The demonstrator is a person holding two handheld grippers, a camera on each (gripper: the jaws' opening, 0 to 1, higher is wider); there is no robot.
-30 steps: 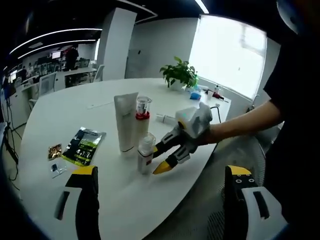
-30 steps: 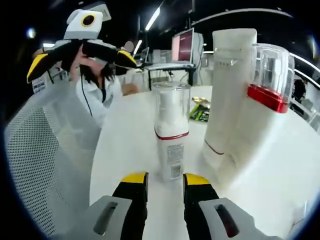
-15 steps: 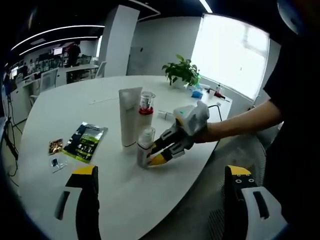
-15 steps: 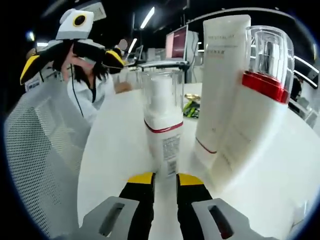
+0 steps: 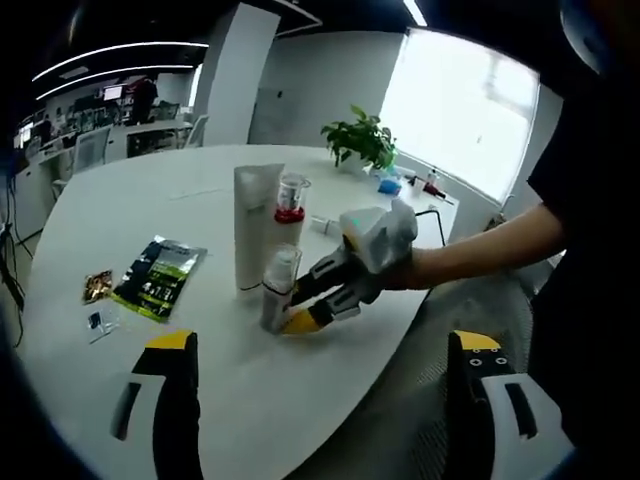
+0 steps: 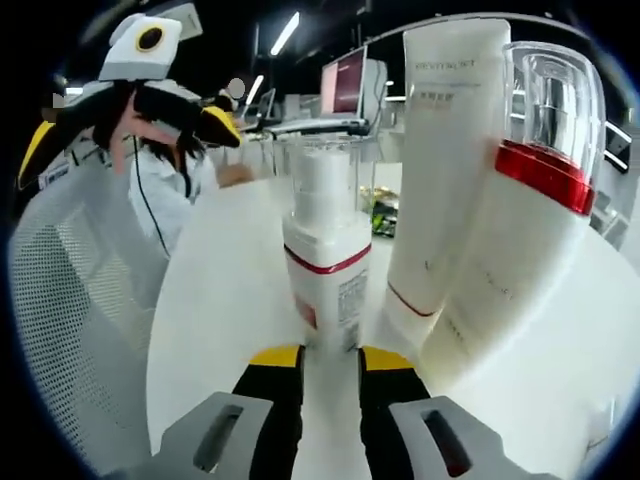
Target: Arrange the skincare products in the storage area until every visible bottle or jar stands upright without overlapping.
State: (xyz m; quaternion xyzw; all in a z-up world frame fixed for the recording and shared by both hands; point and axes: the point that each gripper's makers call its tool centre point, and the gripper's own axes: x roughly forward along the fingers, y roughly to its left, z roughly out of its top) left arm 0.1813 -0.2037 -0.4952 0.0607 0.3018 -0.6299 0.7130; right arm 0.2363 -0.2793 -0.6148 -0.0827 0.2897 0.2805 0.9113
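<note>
Our right gripper [image 6: 328, 358] has its jaws closed on the base of the small bottle [image 6: 326, 262], upright just beside the tube [image 6: 440, 170] and pump bottle [image 6: 520, 225]. So low a grip could tip it into them. Our left gripper [image 5: 318, 345] hangs wide open.

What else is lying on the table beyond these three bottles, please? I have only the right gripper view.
Observer: The left gripper view shows two small sachets lying flat beside a dark green packet, left of the small pump bottle.
Operator: Thank you. Is the left gripper carrying anything?
Observer: No. The left gripper has its fingers spread wide with nothing between them.
</note>
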